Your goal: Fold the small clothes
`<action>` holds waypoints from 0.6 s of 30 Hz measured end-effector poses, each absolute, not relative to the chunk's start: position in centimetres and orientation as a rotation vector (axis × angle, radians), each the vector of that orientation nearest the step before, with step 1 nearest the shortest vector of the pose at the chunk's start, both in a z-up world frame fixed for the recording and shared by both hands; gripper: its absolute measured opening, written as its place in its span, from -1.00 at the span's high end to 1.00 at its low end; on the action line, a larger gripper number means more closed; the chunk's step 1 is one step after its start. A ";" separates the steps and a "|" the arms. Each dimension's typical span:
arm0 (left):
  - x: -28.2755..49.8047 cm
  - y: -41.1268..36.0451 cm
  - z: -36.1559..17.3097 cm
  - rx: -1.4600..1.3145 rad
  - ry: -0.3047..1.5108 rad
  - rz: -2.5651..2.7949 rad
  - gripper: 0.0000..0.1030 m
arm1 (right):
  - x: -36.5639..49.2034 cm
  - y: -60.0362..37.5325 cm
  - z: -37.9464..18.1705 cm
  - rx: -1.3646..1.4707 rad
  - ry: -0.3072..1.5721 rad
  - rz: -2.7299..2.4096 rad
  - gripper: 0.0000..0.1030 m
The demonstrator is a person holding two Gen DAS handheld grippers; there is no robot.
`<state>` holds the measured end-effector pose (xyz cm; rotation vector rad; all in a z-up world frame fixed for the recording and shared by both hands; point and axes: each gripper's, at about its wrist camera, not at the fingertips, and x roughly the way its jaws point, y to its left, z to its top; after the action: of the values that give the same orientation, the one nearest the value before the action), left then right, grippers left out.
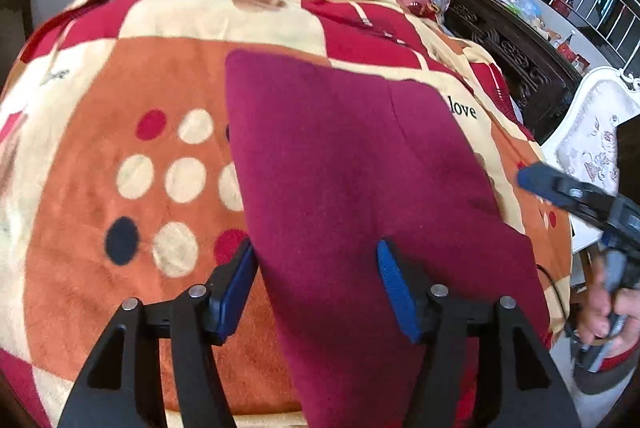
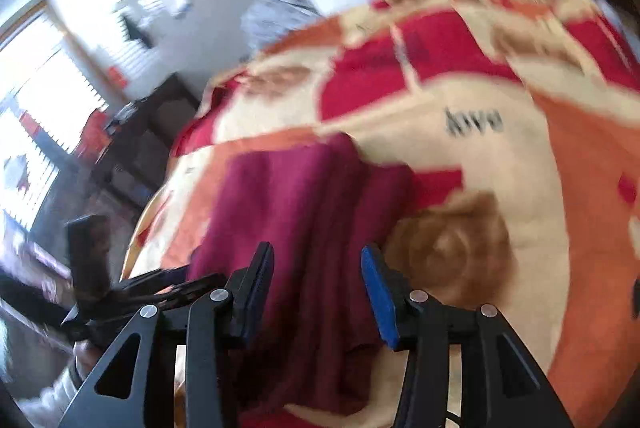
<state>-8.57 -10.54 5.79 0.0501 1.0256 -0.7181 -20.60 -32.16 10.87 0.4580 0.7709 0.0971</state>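
Maroon garment (image 1: 352,164) lies folded flat on patterned blanket (image 1: 120,76); left gripper (image 1: 316,288) and right gripper (image 2: 318,292) jaws both apart, holding nothing.

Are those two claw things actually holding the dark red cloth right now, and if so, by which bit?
Neither holds it. The left gripper and right gripper both stand open, fingers apart, over the maroon garment lying flat on the patterned blanket. No edge is pinched.

Right wrist view motion-smeared, maroon garment (image 2: 304,228) near end cut off below (blanket lettering (image 2: 474,120) unreadable).
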 end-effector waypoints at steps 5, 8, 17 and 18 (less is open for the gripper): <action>-9.5 -11.4 6.4 0.113 0.973 -0.678 -0.28 | -19.8 -25.8 12.2 0.195 0.807 0.231 0.14; -9.9 -11.2 6.3 0.125 0.944 -0.650 -0.31 | -19.7 -24.1 9.1 0.016 0.913 0.133 0.29; -11.9 -11.1 7.7 0.177 0.818 -0.570 -0.37 | -22.2 -25.3 8.7 0.097 0.852 0.056 0.24; -12.1 -11.0 7.9 0.170 0.803 -0.559 -0.38 | -22.6 -25.1 9.3 0.107 0.833 0.046 0.04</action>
<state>-12.12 -11.03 7.90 0.1703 0.8026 -0.5592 -22.64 -25.11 9.28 0.1068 0.8332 0.0463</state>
